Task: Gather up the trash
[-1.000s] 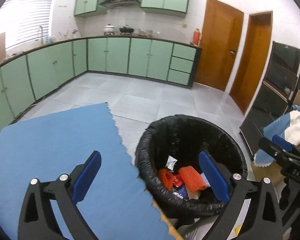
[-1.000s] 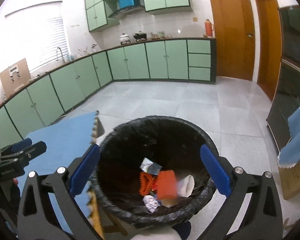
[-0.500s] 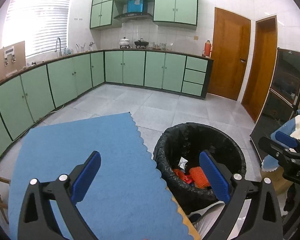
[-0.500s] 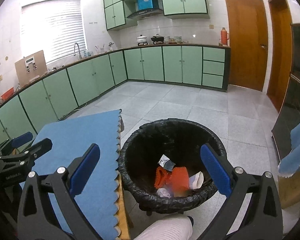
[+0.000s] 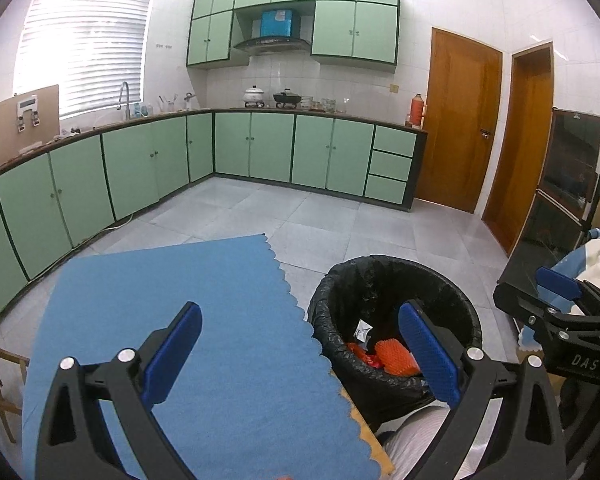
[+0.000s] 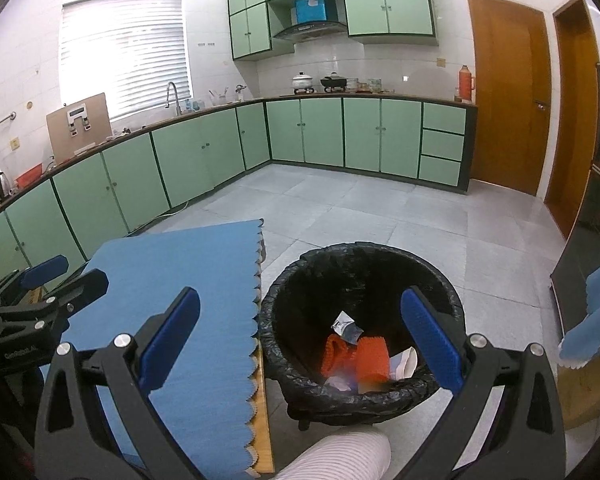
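Black plastic lines the bin [image 6: 360, 320], which stands on the floor just off the right edge of the bench [image 6: 260, 400]. Inside it lies the trash [image 6: 356, 356]: orange netted pieces, a small silver wrapper, a white crumpled scrap and a few bits too blurred to name. The left view shows the same heap [image 5: 384, 356] low in the bin [image 5: 396, 308].

The blue cloth [image 5: 188, 320] covers the bench top, and as far as both views show, nothing lies on it. A sliver of orange shows at the very bottom edge of the left view; what it is I cannot tell.

The left hand-held gripper [image 5: 300, 352] hangs above the right edge of the bench, its jaws spread wide with nothing between the blue pads [image 5: 174, 350]. The right hand-held gripper [image 6: 304, 336] hangs over the gap between bench and bin, equally wide open and empty. Each shows at the side of the other's view.

Judging from this, the collecting looks done or nearly so: the trash is in the bin, neither hand-held gripper carries anything, and the visible cloth holds no litter. What may remain is a check of the near bench edge, which both views cut off, and of the floor around the bin.
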`<action>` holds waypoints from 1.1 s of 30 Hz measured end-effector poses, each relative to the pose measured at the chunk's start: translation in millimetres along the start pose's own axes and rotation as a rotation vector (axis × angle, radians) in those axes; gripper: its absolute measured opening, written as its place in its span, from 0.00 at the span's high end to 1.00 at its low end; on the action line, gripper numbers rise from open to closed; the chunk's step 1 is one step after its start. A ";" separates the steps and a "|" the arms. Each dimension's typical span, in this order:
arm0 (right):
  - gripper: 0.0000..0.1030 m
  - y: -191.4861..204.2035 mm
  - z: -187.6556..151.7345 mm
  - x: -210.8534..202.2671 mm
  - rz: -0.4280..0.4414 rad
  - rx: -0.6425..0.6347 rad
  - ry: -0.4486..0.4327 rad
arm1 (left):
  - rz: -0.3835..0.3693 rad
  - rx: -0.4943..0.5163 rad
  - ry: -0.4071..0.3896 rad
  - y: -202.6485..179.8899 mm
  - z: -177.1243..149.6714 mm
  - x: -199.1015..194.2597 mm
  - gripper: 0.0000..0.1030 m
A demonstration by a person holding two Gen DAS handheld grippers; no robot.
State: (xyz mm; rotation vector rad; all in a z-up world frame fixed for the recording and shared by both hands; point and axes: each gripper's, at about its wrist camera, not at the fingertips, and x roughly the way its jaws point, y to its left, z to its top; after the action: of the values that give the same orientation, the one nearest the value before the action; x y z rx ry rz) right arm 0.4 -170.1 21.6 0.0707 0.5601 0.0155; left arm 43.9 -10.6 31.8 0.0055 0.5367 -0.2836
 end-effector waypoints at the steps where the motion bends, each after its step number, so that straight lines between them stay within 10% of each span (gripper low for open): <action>1: 0.05 0.8 0.2 0.4 0.001 0.000 0.001 | 0.002 0.001 0.000 0.1 -0.7 -0.9 0.06; 33: 0.05 10.0 -5.1 7.0 0.023 -0.012 0.002 | 0.023 0.000 0.005 4.8 -4.7 -4.4 0.06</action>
State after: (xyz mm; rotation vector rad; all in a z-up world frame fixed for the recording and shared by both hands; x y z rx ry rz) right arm 3.7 -159.6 14.3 0.0655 0.5611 0.0411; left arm 39.2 -4.4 29.6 0.0120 0.5412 -0.2608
